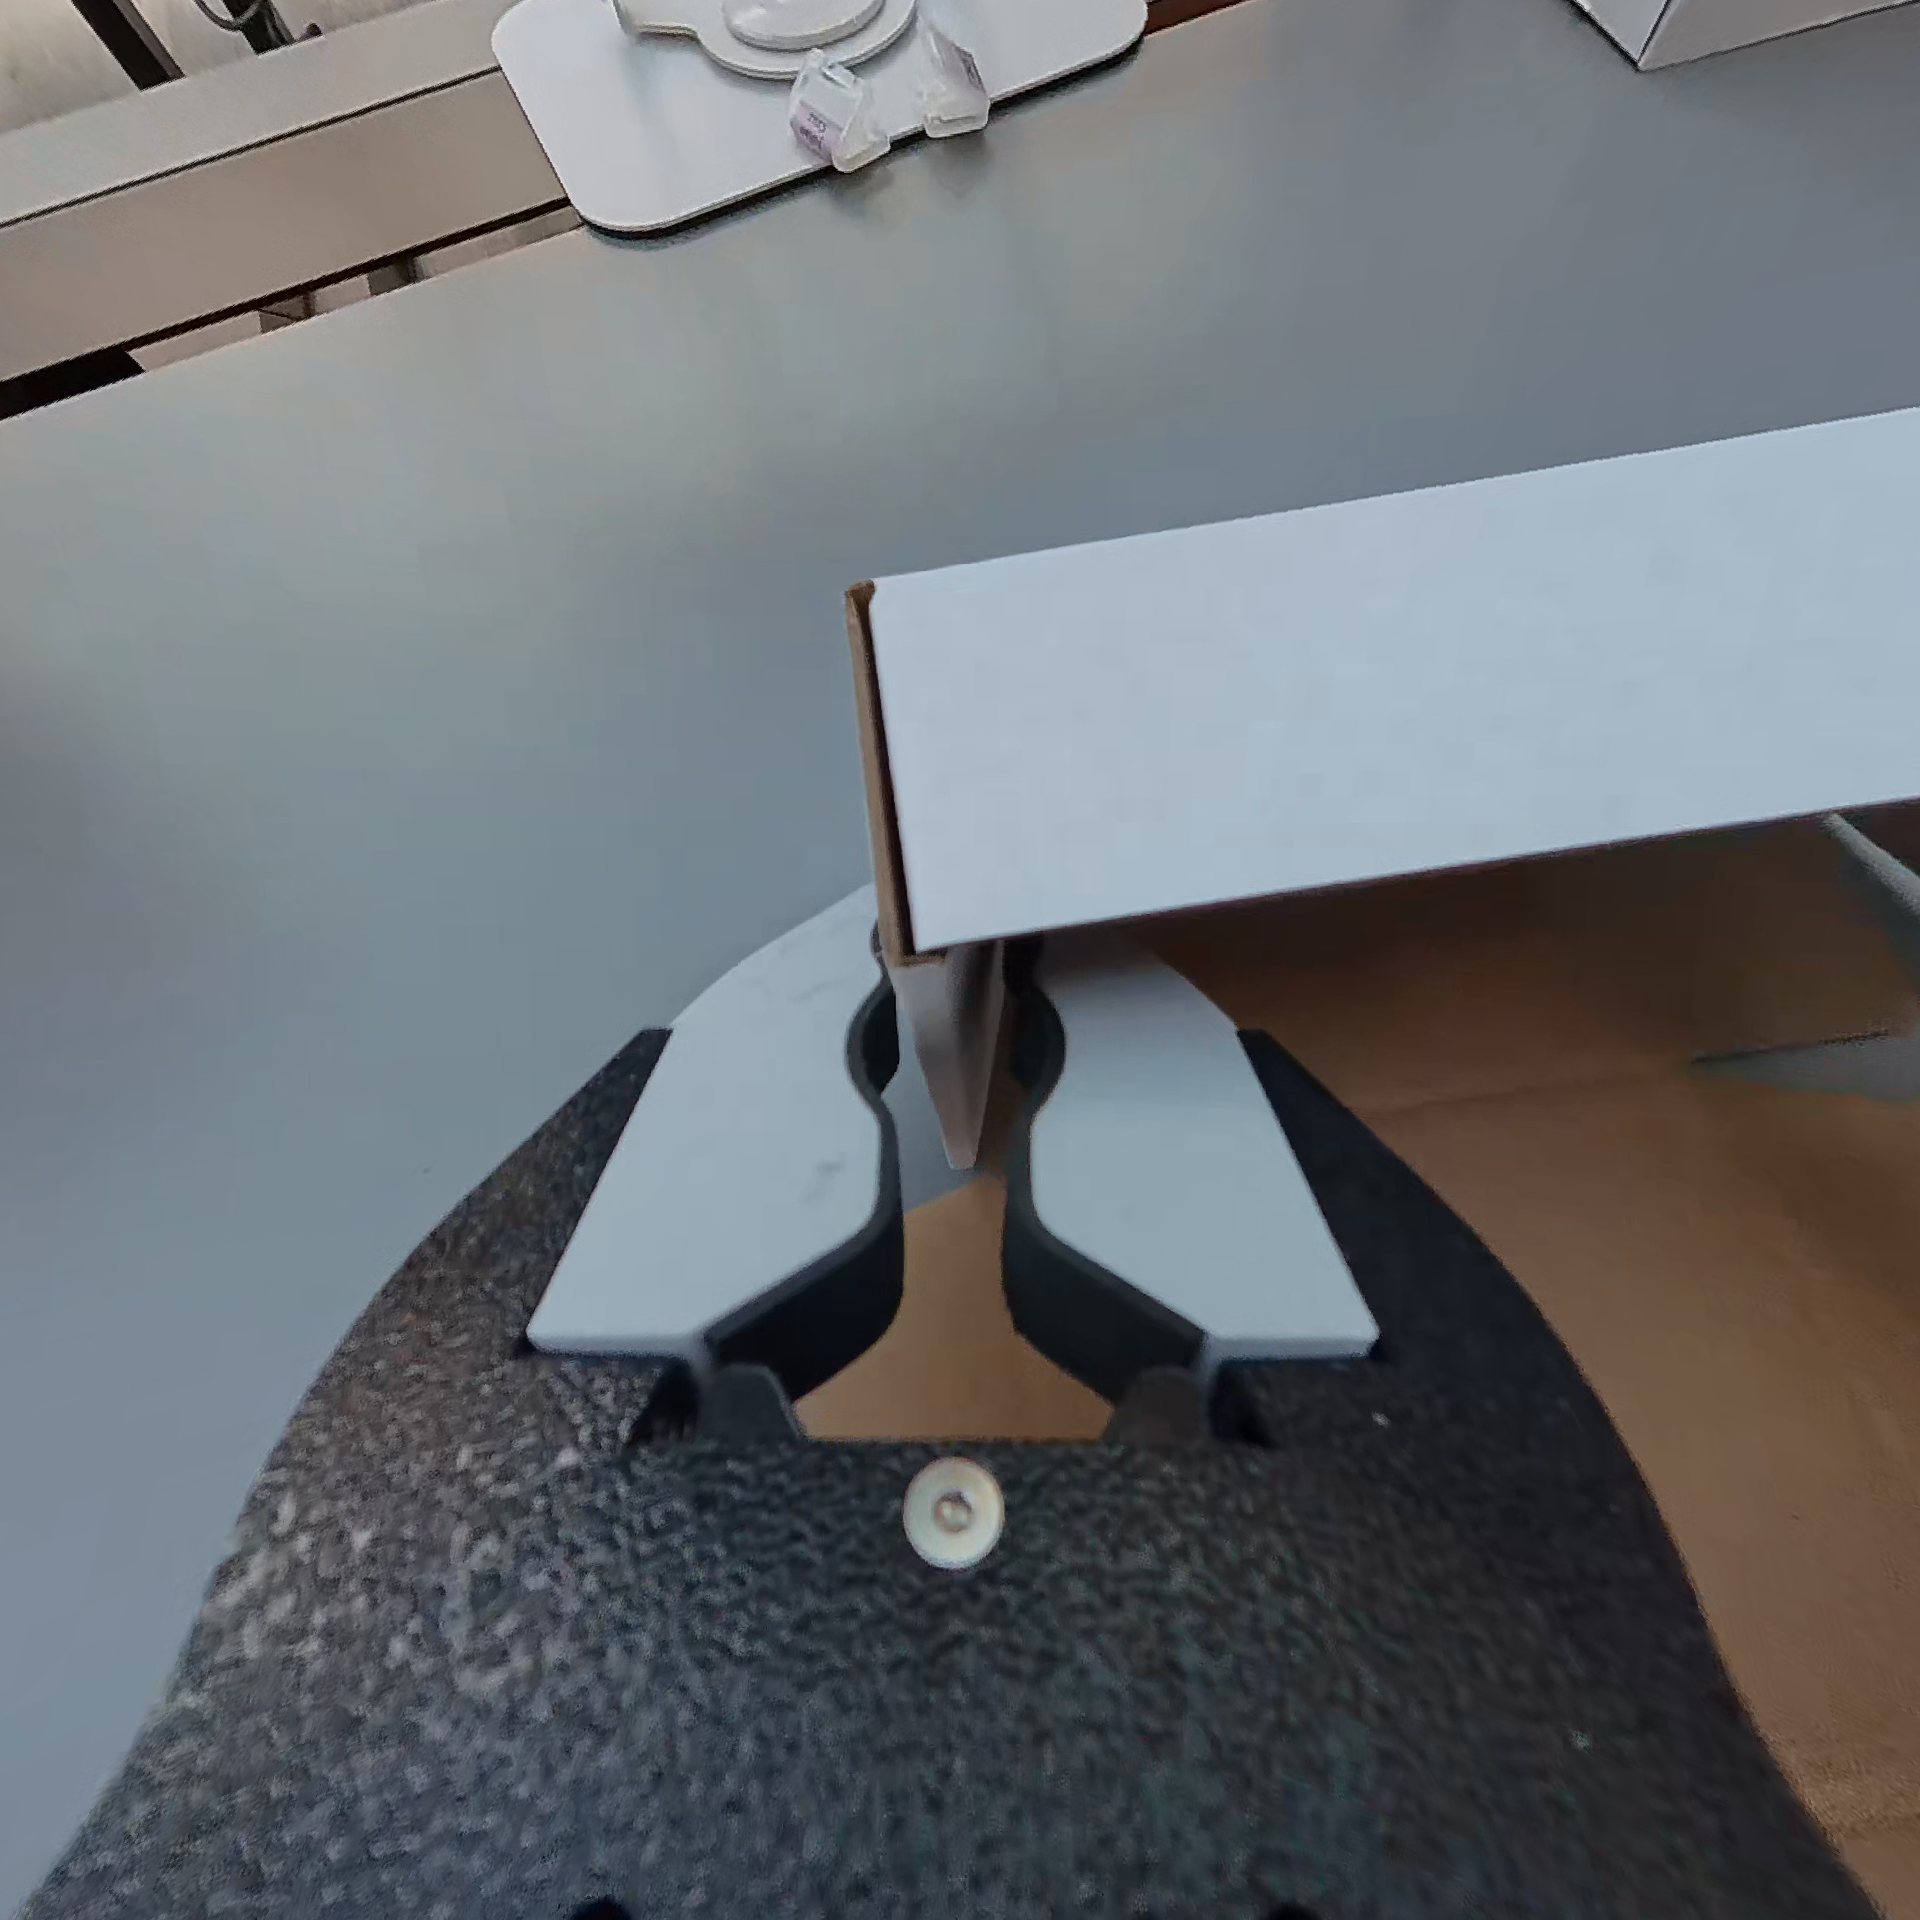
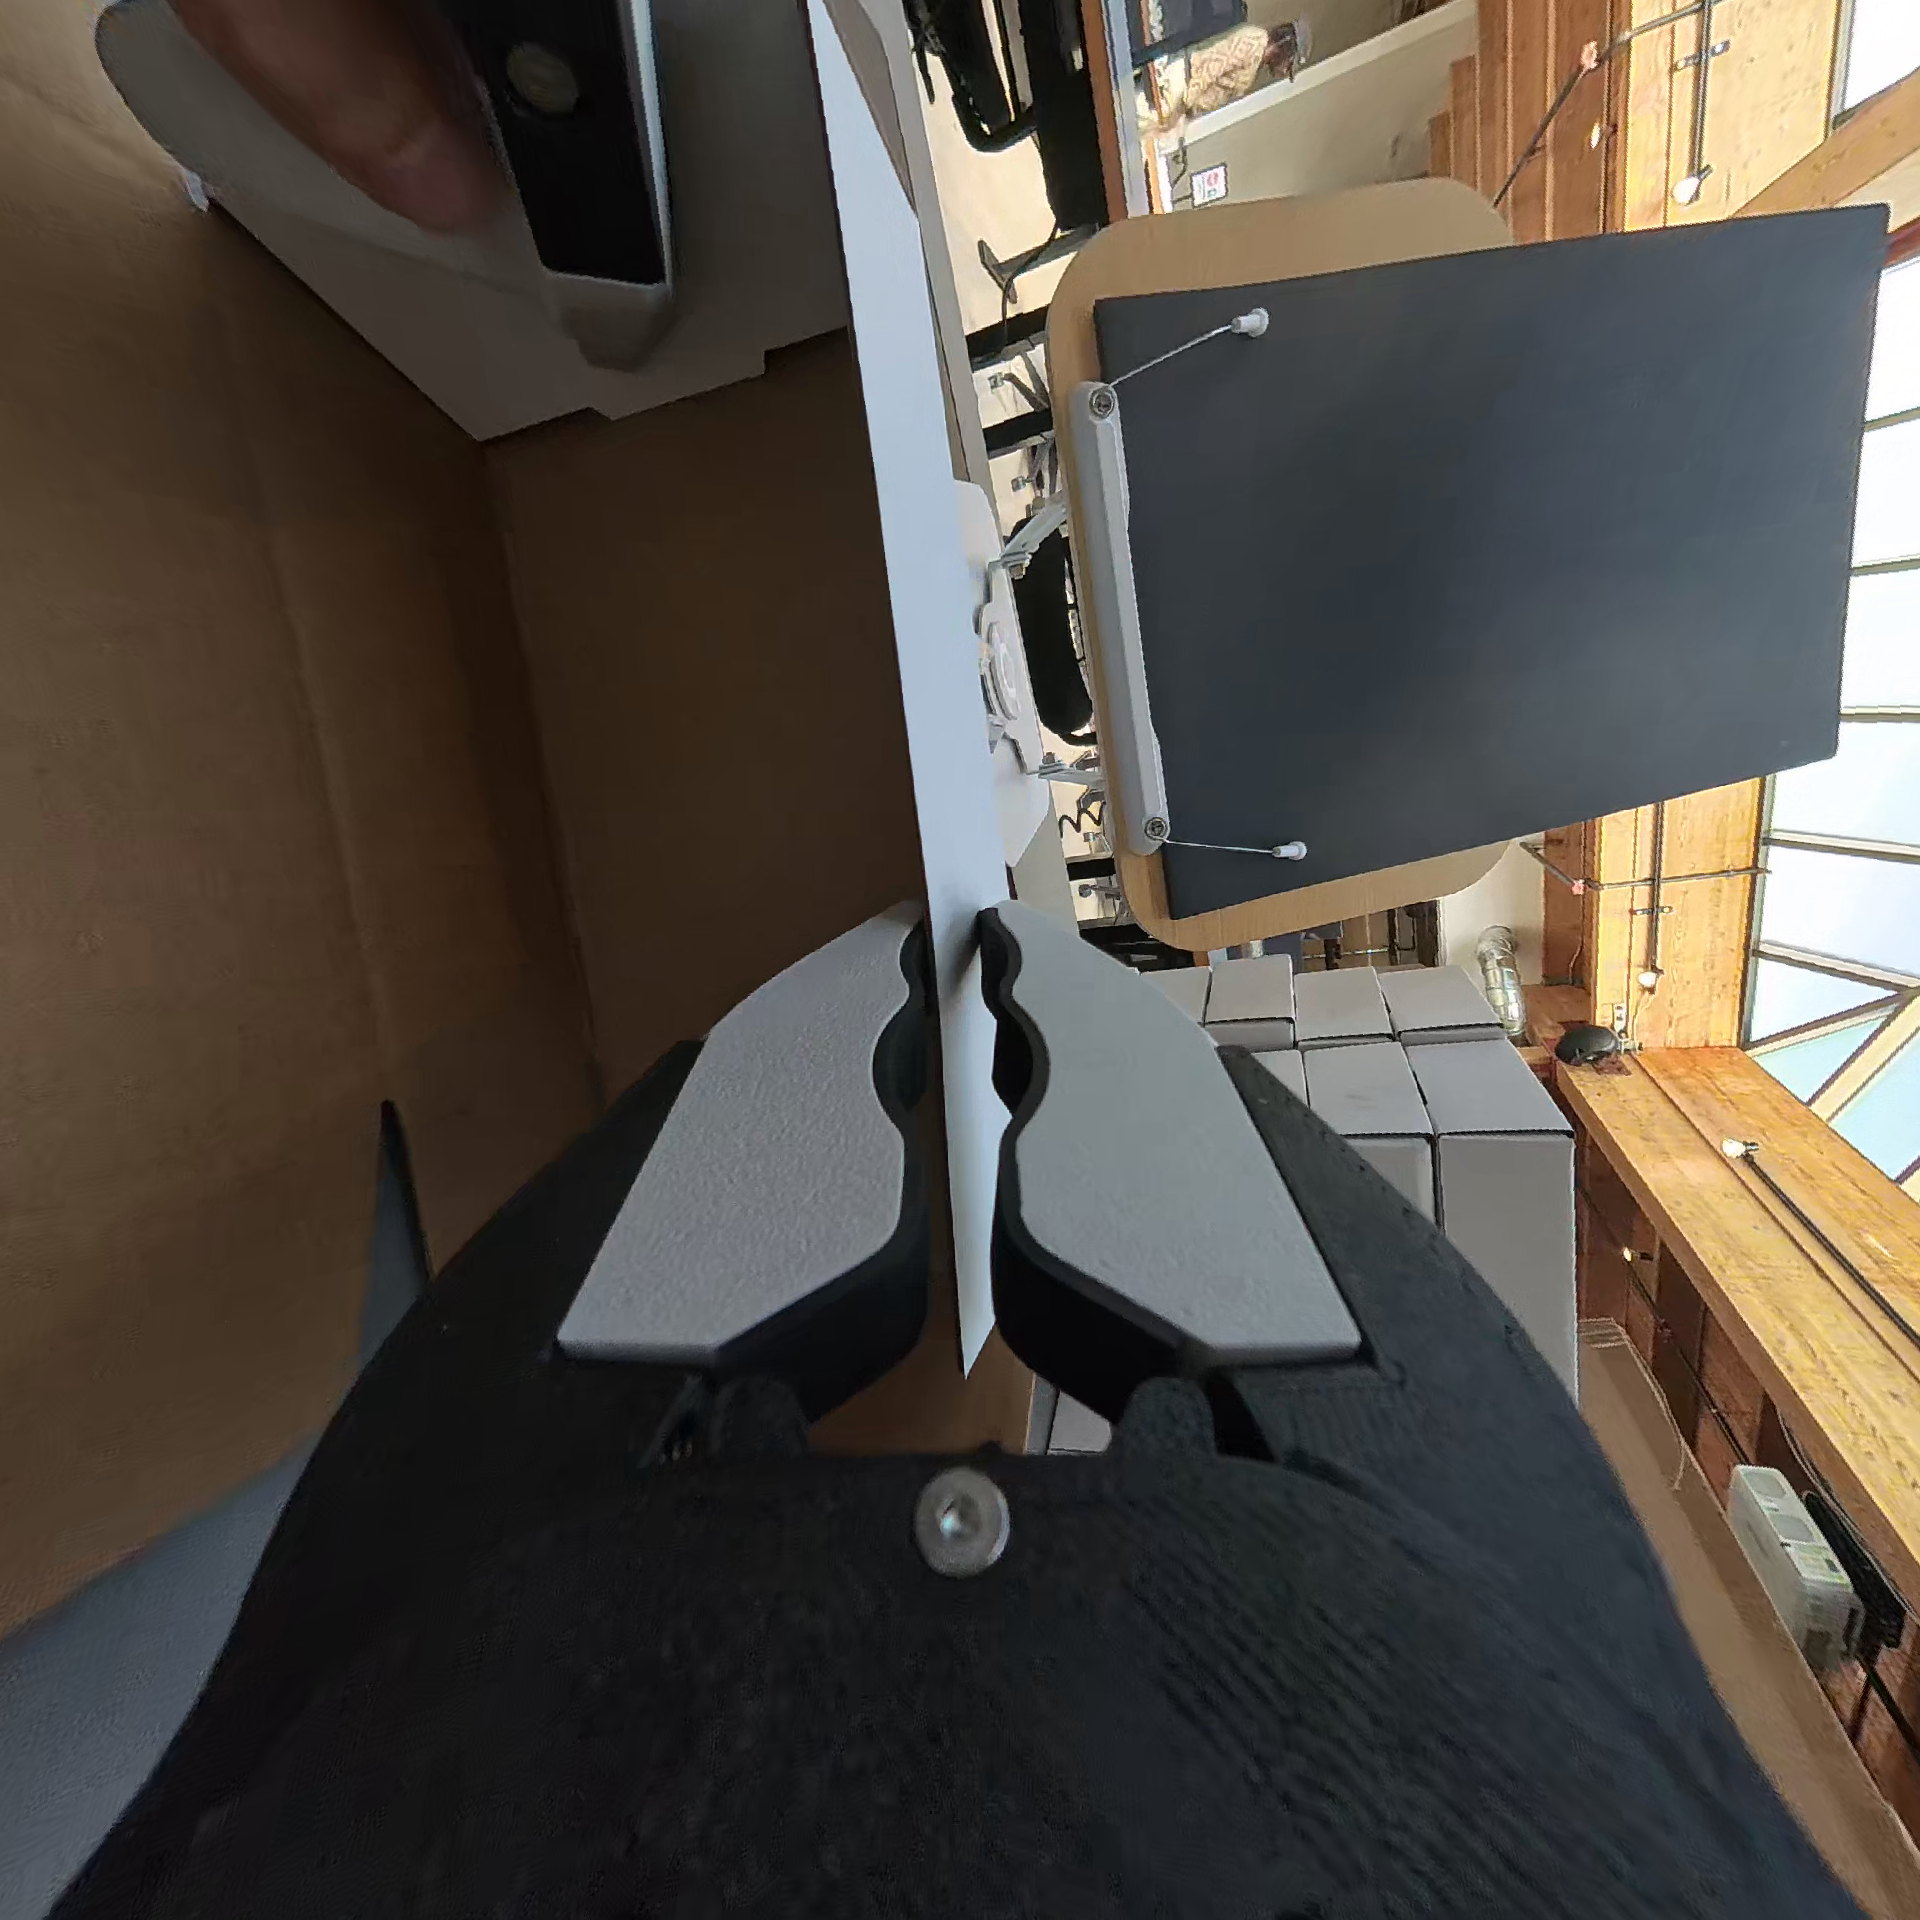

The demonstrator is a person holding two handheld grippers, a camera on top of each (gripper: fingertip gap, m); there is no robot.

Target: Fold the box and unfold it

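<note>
On the grey table (image 1: 520,675) lies the box (image 1: 1392,707), a white carton with a brown cardboard inside, partly raised. At its near left corner, the left gripper (image 1: 951,1039) has a narrow white flap between its two grey fingers (image 1: 748,1174); the flap stands close to upright in a small gap, and whether the pads press it cannot be told. A long white panel juts over that corner, with the brown floor of the carton spreading to the right. From the right wrist view, turned on its side, the right gripper (image 2: 956,997) is clamped on a thin white wall of the box (image 2: 904,520), one finger against each face. The brown interior (image 2: 312,831) fills the left of that view. Behind the left gripper sits a white tray (image 1: 665,156) with small clear items. Beyond the right gripper stand stacked grey boxes (image 2: 1382,1049) and a dark board (image 2: 1507,540).
</note>
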